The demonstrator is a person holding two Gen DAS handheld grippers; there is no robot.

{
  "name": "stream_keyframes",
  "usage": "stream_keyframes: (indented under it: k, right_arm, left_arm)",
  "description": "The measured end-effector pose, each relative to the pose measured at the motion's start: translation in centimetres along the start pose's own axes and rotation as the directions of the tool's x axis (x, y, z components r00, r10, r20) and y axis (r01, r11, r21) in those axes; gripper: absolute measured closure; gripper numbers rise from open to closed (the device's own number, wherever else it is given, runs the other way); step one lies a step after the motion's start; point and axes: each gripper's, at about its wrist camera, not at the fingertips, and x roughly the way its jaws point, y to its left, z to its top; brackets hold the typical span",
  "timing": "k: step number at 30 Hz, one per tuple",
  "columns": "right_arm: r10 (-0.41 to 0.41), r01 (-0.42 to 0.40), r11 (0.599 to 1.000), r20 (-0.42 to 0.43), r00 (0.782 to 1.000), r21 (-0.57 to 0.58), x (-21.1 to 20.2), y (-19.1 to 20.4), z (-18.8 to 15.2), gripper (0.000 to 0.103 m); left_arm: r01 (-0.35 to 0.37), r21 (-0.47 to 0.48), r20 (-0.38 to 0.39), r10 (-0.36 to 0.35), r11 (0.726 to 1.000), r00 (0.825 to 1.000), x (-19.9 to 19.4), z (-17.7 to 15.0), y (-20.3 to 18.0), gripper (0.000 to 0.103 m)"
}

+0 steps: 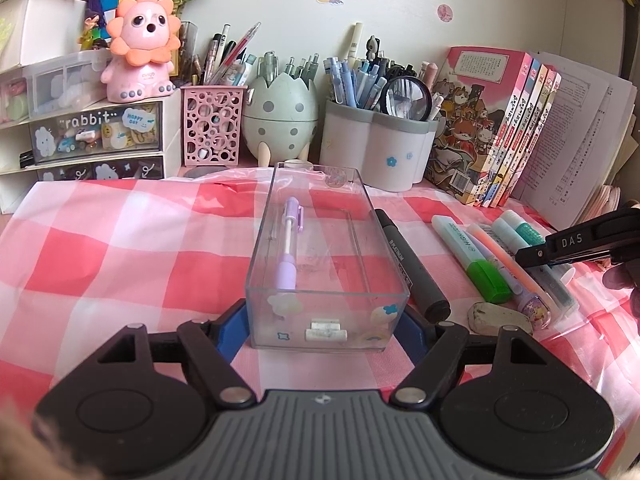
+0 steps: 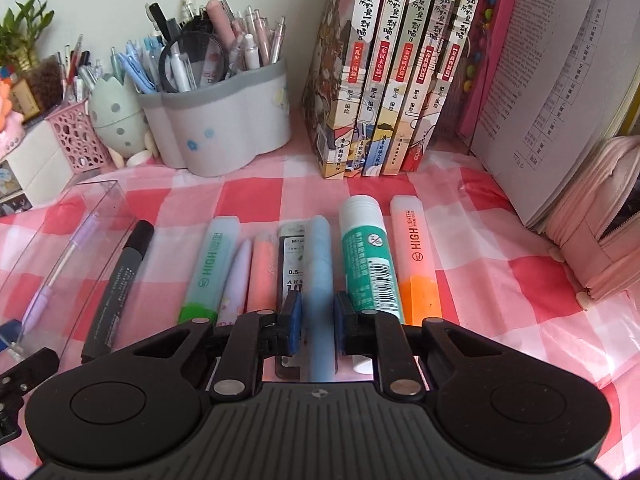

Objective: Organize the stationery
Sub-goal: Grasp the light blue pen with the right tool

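The clear box (image 1: 326,264) is clasped at its near end by the left claw (image 1: 326,322); the blue pen (image 2: 320,280) is straddled, seemingly pinched, between the right claw's (image 2: 317,320) pads.

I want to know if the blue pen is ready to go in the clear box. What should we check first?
1. Right gripper lined up on the blue pen: ok, a blue pad sits on each side of it.
2. Pads closed tight on the pen: cannot tell, small gaps seem to show.
3. Neighbours out of the way: not ok, the lead case and glue stick lie right against the pen.
4. Clear box held steady: ok, the left gripper has a pad on each side of its near end.
5. Room in the box: ok, only the purple pen lies inside.
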Motion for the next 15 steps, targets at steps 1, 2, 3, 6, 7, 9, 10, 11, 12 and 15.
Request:
stream_keyframes:
  k: [1,2,3,6,7,9,10,11,12,15]
  right_arm:
    - [-0.001,0.001,1.0,-0.001,1.0,0.002,-0.1,0.0,0.0,0.088]
    - [-0.003,0.003,1.0,-0.002,1.0,0.002,-0.1,0.0,0.0,0.088]
    - [-0.002,0.002,1.0,-0.001,1.0,0.003,-0.2,0.0,0.1,0.088]
    - [-0.001,0.001,1.0,0.003,1.0,0.007,-0.5,0.0,0.1,0.088]
    - [-0.001,0.001,1.0,0.004,1.0,0.009,-0.5,0.0,0.2,0.088]
    - [0.002,-0.002,1.0,0.005,1.0,0.018,-0.6,0.0,0.3,0.088]
    - [0.005,-0.005,1.0,0.007,1.0,0.02,-0.7,0.1,0.3,0.088]
    - [0.008,-0.008,1.0,0.009,1.0,0.022,-0.8,0.2,0.4,0.088]
    - [0.011,-0.011,1.0,0.01,1.0,0.023,-1.0,0.3,0.5,0.088]
    - [0.029,-0.029,0.999,0.012,1.0,0.02,-1.3,0.9,0.7,0.088]
  left_arm:
    - [0.0,0.0,0.0,0.0,1.0,1.0,0.0,0.0,0.0,0.053]
    - [0.0,0.0,0.0,0.0,1.0,1.0,0.0,0.0,0.0,0.053]
    - [0.0,0.0,0.0,0.0,1.0,1.0,0.0,0.0,0.0,0.053]
    - [0.001,-0.001,0.0,-0.001,1.0,1.0,0.0,0.0,0.0,0.053]
    - [0.001,-0.001,0.0,-0.001,1.0,1.0,0.0,0.0,0.0,0.053]
    - [0.001,-0.002,0.0,-0.001,1.0,1.0,0.0,0.0,0.0,0.053]
    - [0.001,-0.003,0.001,-0.001,1.0,1.0,0.0,0.0,0.0,0.053]
    - [0.001,-0.003,0.001,-0.001,1.0,1.0,0.0,0.0,0.0,0.053]
    - [0.001,-0.003,0.001,-0.001,1.0,1.0,0.0,0.0,0.0,0.053]
    - [0.001,-0.003,0.001,-0.001,1.0,1.0,0.0,0.0,0.0,0.053]
